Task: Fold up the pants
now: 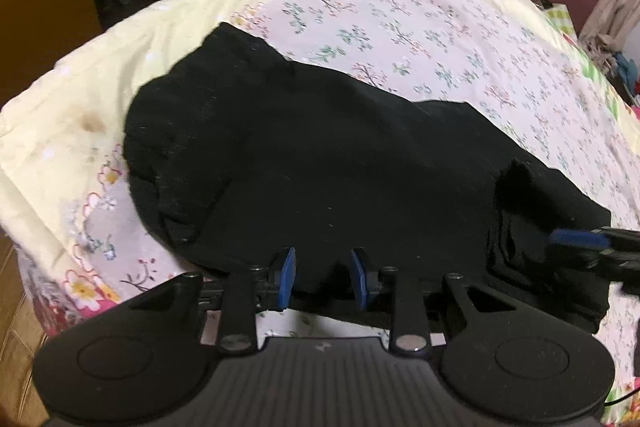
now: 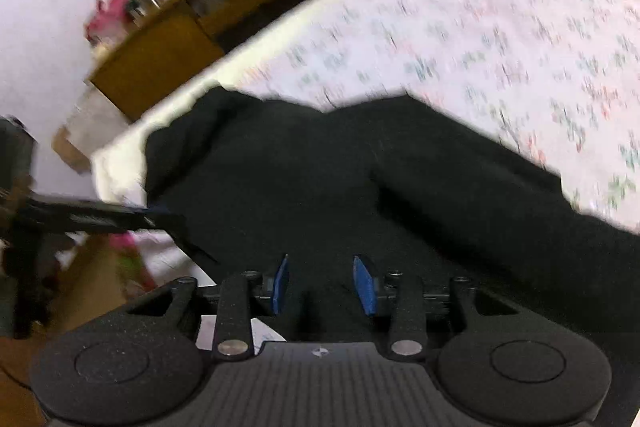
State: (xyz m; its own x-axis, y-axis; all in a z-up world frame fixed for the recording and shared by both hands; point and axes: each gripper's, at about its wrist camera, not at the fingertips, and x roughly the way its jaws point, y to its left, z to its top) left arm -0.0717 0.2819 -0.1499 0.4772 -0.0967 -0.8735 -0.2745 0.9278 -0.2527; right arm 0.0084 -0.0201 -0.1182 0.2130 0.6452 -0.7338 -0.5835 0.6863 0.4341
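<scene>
The black knit pants lie bunched by the near edge of the floral quilted bedspread. Left gripper and right gripper hover over them, jaws apart — best to pinch both near corners evenly before folding.

Black pants lie bunched and partly folded across the floral bedspread.
</scene>
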